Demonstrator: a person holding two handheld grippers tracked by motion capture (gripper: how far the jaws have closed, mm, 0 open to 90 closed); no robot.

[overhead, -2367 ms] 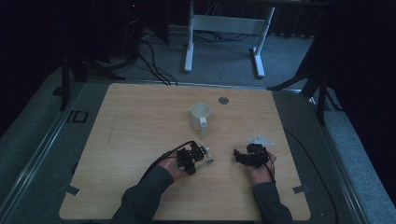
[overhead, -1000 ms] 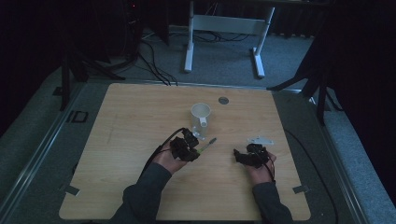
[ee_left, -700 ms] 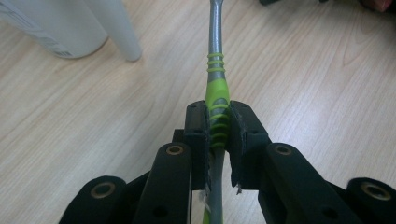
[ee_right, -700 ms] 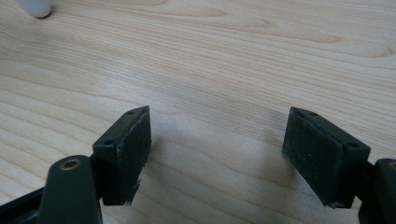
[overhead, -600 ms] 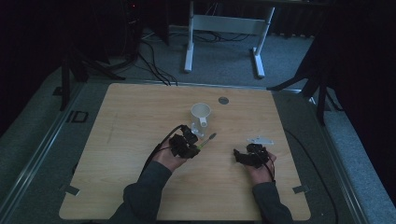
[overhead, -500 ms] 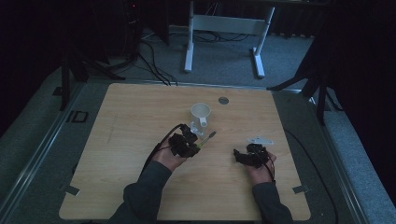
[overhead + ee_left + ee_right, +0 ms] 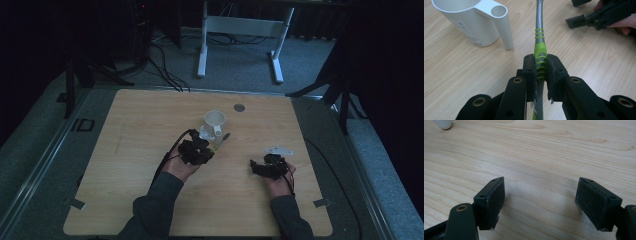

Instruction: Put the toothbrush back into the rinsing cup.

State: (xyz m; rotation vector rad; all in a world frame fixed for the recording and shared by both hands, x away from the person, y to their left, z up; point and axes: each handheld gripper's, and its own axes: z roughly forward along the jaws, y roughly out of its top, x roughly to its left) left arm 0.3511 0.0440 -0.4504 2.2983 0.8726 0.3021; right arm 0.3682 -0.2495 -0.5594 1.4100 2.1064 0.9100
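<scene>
A white mug [image 7: 215, 123] [image 7: 471, 22] with a tubular handle stands upright near the middle of the wooden table [image 7: 150, 120]. My left gripper [image 7: 198, 150] [image 7: 540, 68] is shut on a utensil with a green-ribbed grey handle [image 7: 540, 53] [image 7: 219, 143], whose metal shaft points forward just right of the mug's handle. The utensil's far end is cut off at the top of the left gripper view. My right gripper [image 7: 264, 167] [image 7: 540, 200] rests low over bare wood at the right, open, nothing between its pads. It appears at the upper right of the left gripper view [image 7: 599, 18].
A small dark round disc [image 7: 239, 107] lies near the table's far edge. A grey three-cornered plate [image 7: 279, 149] sits on top of the right gripper. Beyond the table stand a white desk frame [image 7: 240, 30] and floor cables [image 7: 160, 60]. Grey carpet surrounds the table.
My left gripper has carried the utensil forward and up the table, from beside the right hand to just below the mug. The right gripper has stayed put.
</scene>
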